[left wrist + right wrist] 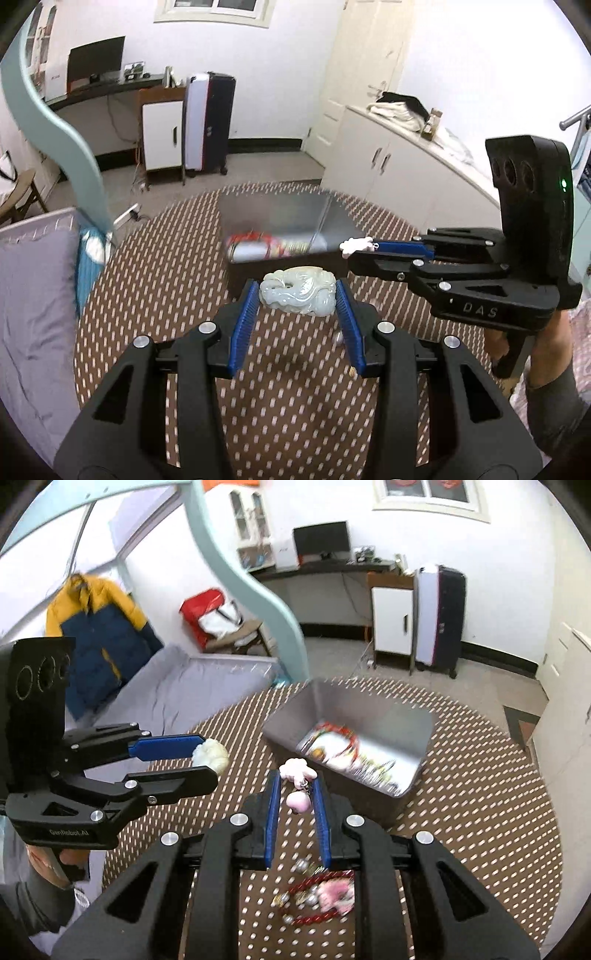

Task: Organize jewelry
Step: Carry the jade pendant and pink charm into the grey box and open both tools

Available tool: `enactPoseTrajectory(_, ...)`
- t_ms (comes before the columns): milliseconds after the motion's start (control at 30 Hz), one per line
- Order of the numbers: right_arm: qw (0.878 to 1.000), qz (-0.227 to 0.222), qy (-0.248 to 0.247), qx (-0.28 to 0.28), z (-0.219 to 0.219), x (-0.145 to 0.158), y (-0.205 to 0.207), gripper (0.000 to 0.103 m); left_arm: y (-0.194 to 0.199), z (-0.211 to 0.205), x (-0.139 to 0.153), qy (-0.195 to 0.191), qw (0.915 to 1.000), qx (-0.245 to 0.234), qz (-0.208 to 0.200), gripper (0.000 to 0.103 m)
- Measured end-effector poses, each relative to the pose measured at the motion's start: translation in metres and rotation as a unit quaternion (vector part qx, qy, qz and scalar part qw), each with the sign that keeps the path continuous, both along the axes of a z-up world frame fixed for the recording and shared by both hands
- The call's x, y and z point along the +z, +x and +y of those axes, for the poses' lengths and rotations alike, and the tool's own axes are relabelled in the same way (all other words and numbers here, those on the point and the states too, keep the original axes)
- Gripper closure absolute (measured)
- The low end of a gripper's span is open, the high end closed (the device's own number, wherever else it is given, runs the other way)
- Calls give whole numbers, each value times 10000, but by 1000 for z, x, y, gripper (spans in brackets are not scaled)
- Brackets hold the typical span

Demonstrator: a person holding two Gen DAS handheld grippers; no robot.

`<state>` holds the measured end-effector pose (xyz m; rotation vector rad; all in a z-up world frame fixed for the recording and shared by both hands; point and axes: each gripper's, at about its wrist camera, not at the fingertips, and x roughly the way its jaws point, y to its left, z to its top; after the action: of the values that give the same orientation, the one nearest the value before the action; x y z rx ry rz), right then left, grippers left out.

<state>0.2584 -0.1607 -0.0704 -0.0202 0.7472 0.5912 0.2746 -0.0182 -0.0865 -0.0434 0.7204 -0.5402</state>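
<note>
A: Going from the left of the left wrist view, what do you see?

B: A grey mattress [33,295] at the left edge, then the round table [155,280] in its brown dotted cloth. At centre the left gripper [297,295] has its blue pads pressed on both ends of a pale jade carving [297,295], the jaws about half spread, the carving clear of the cloth.

A: And behind it?

B: A grey box [273,218] in the middle of the frame, with blurred red and white pieces lying inside. To the right, the right gripper [360,246] comes in from the side with a small white-pink charm [356,245] at its tips, just beside the box's right corner.

A: The right wrist view?

B: At left, the left gripper [210,755] with the carving [210,755] at its tips. At centre the right gripper [297,779], jaws narrow, pinching the charm [297,770]; a pink bead [298,801] hangs from it between the fingers. The box [291,720] sits upper right of that, open. At lower centre, on the cloth, lies a red bead bracelet [317,899] with silver beads and a pink trinket.
</note>
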Motion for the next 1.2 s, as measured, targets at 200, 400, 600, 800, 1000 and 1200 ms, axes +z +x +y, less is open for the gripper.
enactPoseTrajectory(200, 9994, 93, -76, -327, -10, 8, 28, 87, 50, -20, 8, 28, 9996, 62, 270, 61)
enactPoseTrajectory(400, 9982, 316, -401, -311, 3, -9, 50, 87, 86, -36, -11, 262, 9975, 96, 653, 61)
enactPoseTrajectory(600, 9966, 467, -588, -336, 3, -26, 59, 86, 102, -40, -29, 351, 9946, 133, 968, 61)
enactPoseTrajectory(800, 9957, 504, -675, -392, 2, -31, 61, 85, 106, -41, -35, 356, 9935, 138, 1076, 60)
enactPoseTrajectory(1000, 9955, 445, -676, -487, -6, -28, 60, 74, 103, -36, -28, 246, 9946, 131, 998, 52)
enactPoseTrajectory(1200, 9967, 288, -579, -494, -9, -18, 45, 65, 83, -32, -15, 215, 9968, 100, 769, 49)
